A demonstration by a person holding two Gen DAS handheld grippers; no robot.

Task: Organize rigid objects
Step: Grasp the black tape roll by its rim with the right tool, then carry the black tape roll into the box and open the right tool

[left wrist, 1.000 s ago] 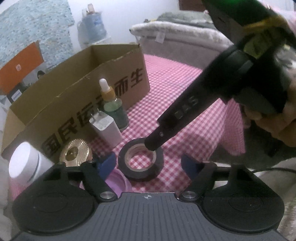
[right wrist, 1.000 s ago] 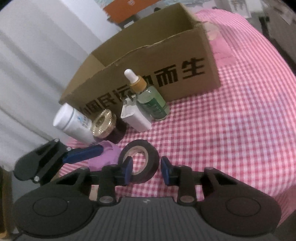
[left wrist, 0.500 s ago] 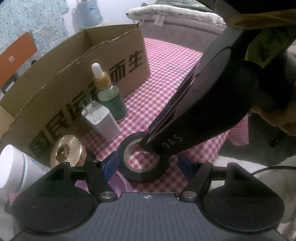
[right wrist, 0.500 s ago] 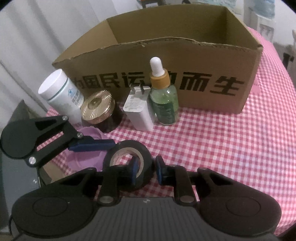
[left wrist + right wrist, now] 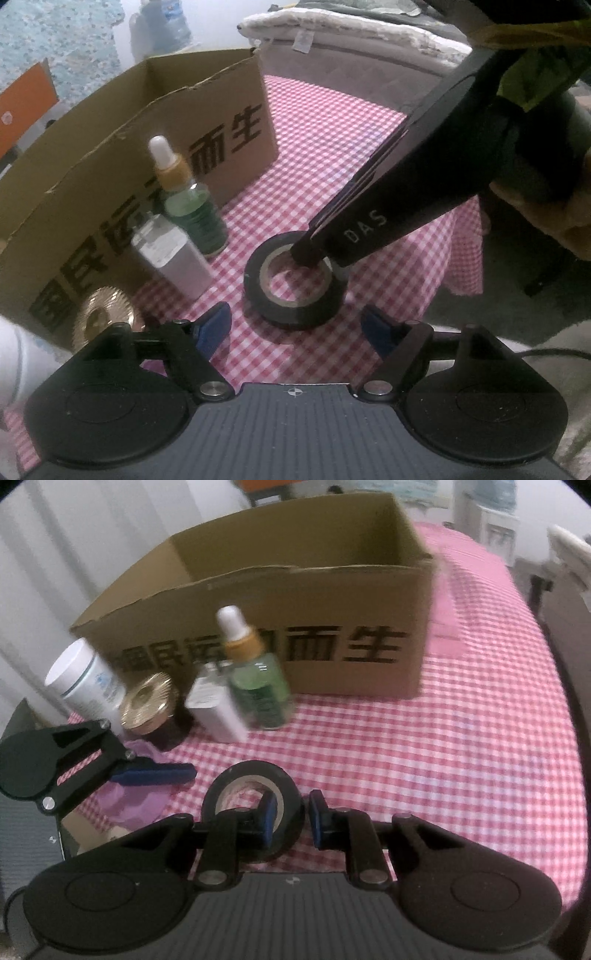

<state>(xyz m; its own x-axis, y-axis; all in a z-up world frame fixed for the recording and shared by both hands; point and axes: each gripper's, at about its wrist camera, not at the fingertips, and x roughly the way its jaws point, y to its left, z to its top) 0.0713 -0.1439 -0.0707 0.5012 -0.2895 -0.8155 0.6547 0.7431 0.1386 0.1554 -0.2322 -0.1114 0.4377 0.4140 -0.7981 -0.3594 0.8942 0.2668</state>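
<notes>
The right hand-held gripper [image 5: 289,821] sits half-open around the tape roll's [image 5: 254,805] wall (one finger inside the hole). Squeeze gently, lift straight. The left hand-held gripper [image 5: 297,326] waits wide open.

Quilted mattress [image 5: 332,55], white curtain [image 5: 55,554] behind.

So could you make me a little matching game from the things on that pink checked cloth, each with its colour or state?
Things:
1. black roll of tape
2. glass dropper bottle
3. open cardboard box
4. round ribbed jar lid

Descriptions:
A. gold
B. green inside, white tip
C. one right gripper finger through its hole
D. black printed characters

Pairs: 1-C, 2-B, 3-D, 4-A
</notes>
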